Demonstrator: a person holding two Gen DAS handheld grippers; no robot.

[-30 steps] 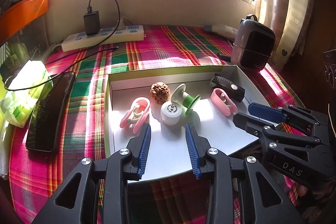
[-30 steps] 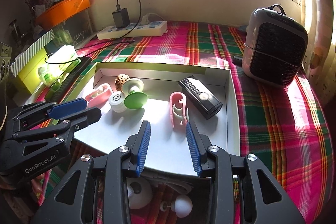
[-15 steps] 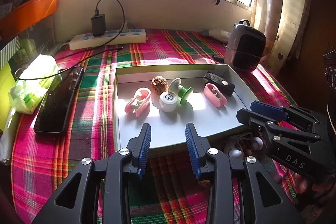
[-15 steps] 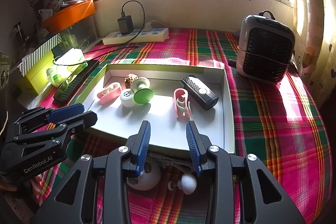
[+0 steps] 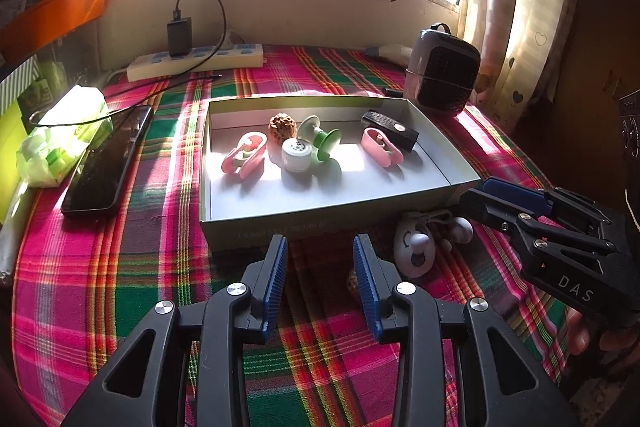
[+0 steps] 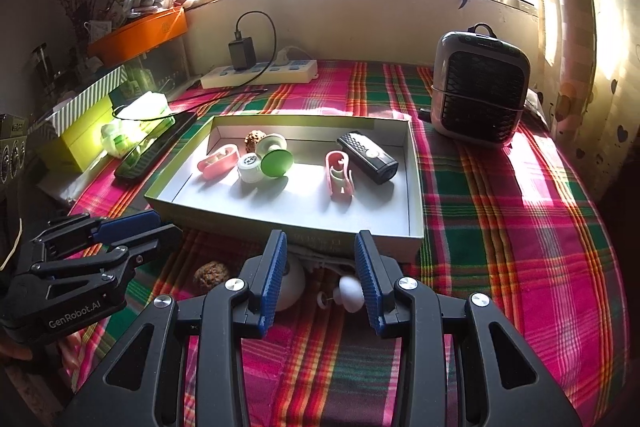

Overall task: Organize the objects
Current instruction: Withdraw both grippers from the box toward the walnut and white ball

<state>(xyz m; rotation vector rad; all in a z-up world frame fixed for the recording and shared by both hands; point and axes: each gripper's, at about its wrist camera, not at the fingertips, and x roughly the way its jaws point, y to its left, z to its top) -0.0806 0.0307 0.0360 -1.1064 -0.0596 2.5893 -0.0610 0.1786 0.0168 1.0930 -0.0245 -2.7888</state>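
The left gripper [image 5: 320,259] hangs over the plaid cloth [image 5: 120,267] with its blue pads apart and nothing between them, tips just short of the near wall of the shallow box [image 5: 248,227]. Off to its left, well apart from it, lie a green-and-white packet [image 5: 60,147] and a dark phone [image 5: 108,163] side by side. Straight ahead of the tips, inside the box, things run left to right: a pink clip [image 5: 244,159], a brown walnut [image 5: 282,127] behind a white cap [image 5: 297,155], a green spool [image 5: 320,141] touching the cap, a second pink clip [image 5: 380,147] and a black remote [image 5: 390,131] leaning against it. Far beyond the box a white power strip [image 5: 196,61] with a black charger [image 5: 179,37] sits under the window

To the right of the left gripper, outside the box and just below its near wall, a white earbud case [image 5: 414,251] and loose white earbuds [image 5: 460,227] lie on the cloth. A second walnut [image 6: 210,275] sits on the cloth between the two tools

The right gripper [image 6: 320,259] is also open and empty; seen from its own camera, the earbud case shows behind its left finger and one earbud beside its right finger, neither pinched. Ahead of it and to the right, past the box corner, stands a small grey heater [image 6: 480,91]
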